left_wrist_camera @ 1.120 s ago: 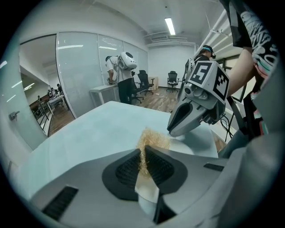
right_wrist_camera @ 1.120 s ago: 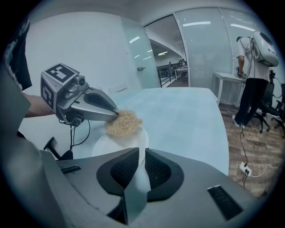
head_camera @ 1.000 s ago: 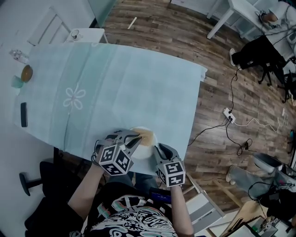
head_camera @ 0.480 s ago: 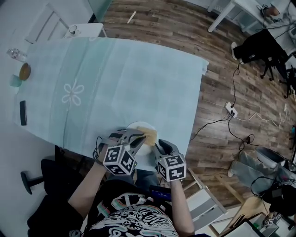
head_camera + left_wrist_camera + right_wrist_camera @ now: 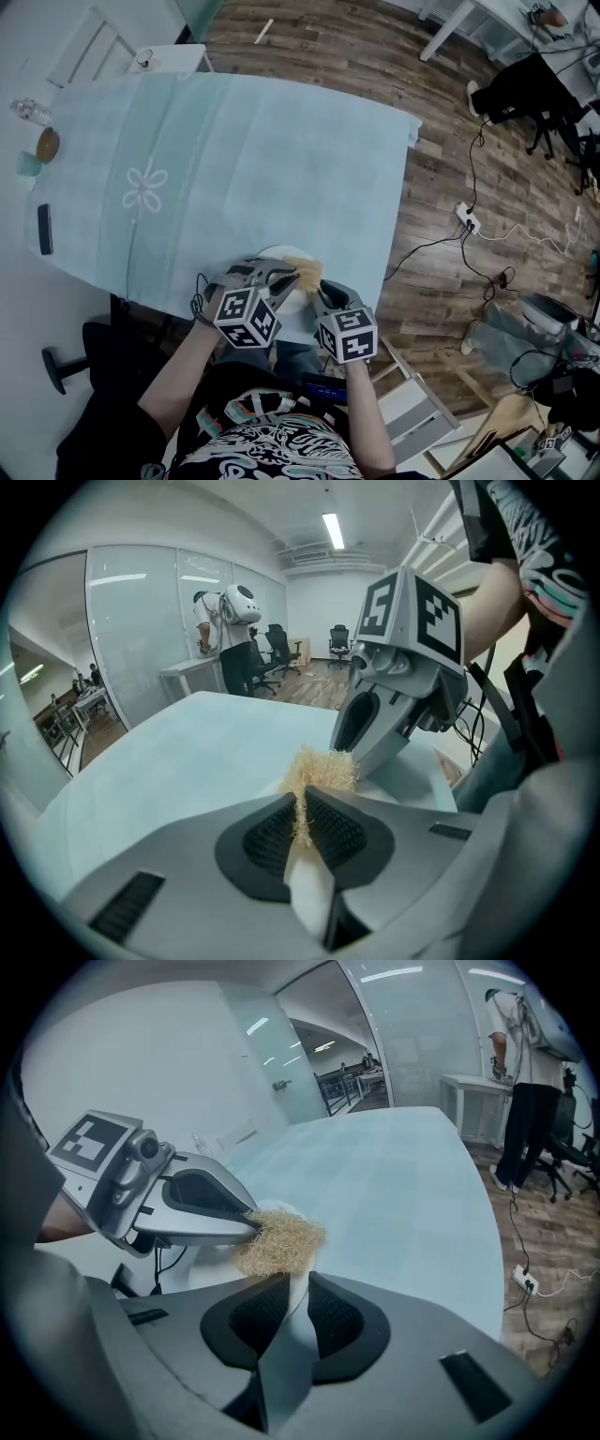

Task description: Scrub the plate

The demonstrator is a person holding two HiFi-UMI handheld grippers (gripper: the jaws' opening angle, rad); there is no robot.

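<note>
At the near edge of the surface (image 5: 281, 141), the plate (image 5: 269, 252) lies between both tools. The left tool (image 5: 302, 810) is clenched on a straw-like scrubber (image 5: 323, 771) and holds it against the plate. The right tool (image 5: 292, 1288) is closing on the rim, likely to steady it. Both point forward, converging.

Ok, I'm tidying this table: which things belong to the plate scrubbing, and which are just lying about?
In use: plate; fibre scrubber, clamped in the left gripper; right gripper, jaws closing on the plate's rim.
Lying about: dark flat device, brown round dish, clear bottle, at the table's left side.
</note>
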